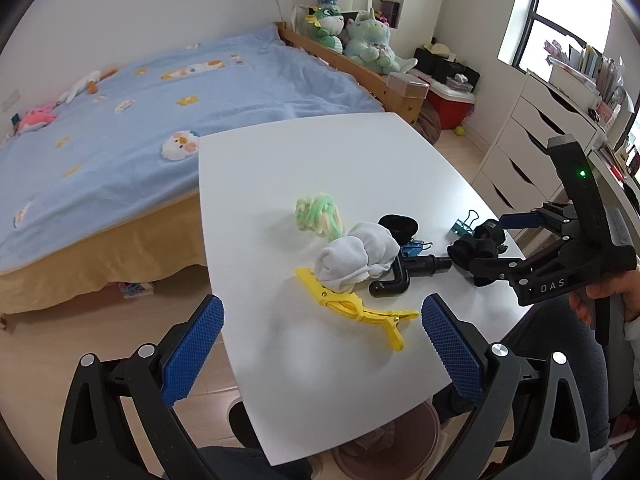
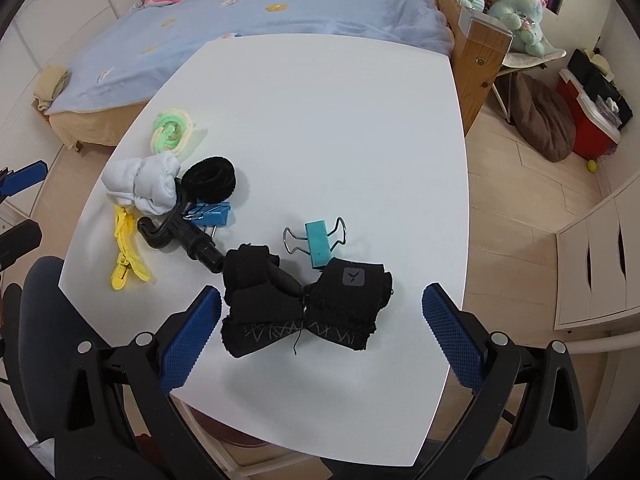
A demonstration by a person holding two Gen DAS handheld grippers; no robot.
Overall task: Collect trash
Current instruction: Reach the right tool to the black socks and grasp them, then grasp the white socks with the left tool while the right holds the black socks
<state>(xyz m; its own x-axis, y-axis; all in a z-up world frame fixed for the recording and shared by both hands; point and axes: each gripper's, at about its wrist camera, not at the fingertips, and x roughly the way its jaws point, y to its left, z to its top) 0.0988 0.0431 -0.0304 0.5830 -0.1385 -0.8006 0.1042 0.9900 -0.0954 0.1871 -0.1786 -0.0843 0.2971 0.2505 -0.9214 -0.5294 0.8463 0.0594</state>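
Approach step: right hand-held gripper (image 2: pixel 321 326) spread wide, straddling black folded cloth (image 2: pixel 304 304) at tabletop (image 2: pixel 320 120) near edge. Left hand-held gripper (image 1: pixel 322 342) spread, empty, above yellow clip (image 1: pixel 356 308). Next: lower, close. Bin possibly under tabletop, unclear.

Desk (image 2: pixel 320 120): sock bundle (image 2: pixel 304 304) at 6 o'clock; binder clip (image 2: pixel 320 244) just behind it; pipe fitting (image 2: pixel 180 236), hair clip (image 2: pixel 124 248), rolled cloth (image 2: pixel 144 184) clustered at 9 o'clock; bed (image 2: pixel 240 4) beyond at 12.
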